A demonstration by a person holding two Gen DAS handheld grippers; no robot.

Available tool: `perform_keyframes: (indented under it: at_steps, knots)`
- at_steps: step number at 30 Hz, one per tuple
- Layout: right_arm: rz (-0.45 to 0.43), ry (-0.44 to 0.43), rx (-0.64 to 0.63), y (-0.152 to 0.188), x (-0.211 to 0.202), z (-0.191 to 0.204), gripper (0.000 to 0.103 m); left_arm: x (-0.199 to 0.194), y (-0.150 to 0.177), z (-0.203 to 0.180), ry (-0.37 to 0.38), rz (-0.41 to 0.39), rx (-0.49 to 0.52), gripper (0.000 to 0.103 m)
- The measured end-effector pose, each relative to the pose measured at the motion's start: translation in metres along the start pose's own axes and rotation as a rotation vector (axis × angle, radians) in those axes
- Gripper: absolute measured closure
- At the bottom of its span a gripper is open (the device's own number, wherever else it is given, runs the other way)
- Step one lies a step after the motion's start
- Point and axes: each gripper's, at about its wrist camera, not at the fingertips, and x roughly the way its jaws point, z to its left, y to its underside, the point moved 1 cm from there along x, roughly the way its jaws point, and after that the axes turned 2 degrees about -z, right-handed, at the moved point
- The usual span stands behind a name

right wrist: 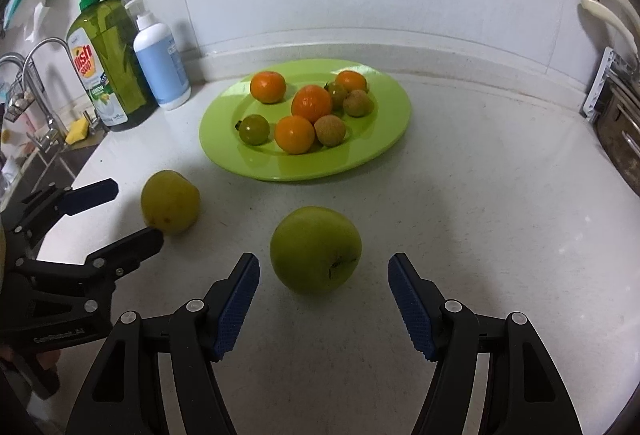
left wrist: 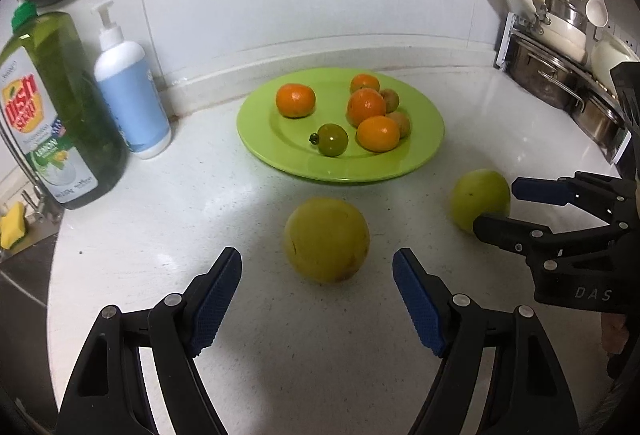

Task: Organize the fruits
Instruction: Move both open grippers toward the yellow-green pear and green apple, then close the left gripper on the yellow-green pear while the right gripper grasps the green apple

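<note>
Now lining up two pickups on white counter. Left gripper gaping wide, empty, straddling round yellow fruit; right gripper likewise around green apple. Next: advancing, closing, carrying both to lime-green plate holding small oranges.

Two yellow-green apples lie before a green plate holding oranges

The left gripper points down toward the counter with its jaws spread wide and nothing pressed between its blue pads. The right gripper tilts down the same way just beside it, jaws likewise apart and gripping nothing.
</note>
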Motion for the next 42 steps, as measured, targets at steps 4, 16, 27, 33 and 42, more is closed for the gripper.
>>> perform_keyframes:
  at_steps: [4, 16, 27, 33, 42]
  knots:
    - [0.017, -0.017, 0.014, -0.001, 0.01, -0.002, 0.036, 0.009, -0.003, 0.0, 0.024, 0.011, -0.011, 0.033]
    - [0.034, -0.055, 0.023, -0.004, 0.02, 0.0, 0.045, 0.02, -0.006, 0.001, 0.054, 0.029, -0.028, 0.053]
    - [0.031, -0.056, 0.013, -0.006, 0.019, 0.001, 0.051, 0.022, -0.007, 0.0, 0.051, 0.019, -0.03, 0.054]
    - [0.031, -0.054, 0.01, -0.006, 0.019, 0.001, 0.052, 0.022, -0.006, 0.0, 0.05, 0.017, -0.034, 0.054]
    - [0.019, -0.059, 0.017, -0.006, 0.014, 0.002, 0.052, 0.009, -0.006, -0.002, 0.06, 0.004, -0.042, 0.054]
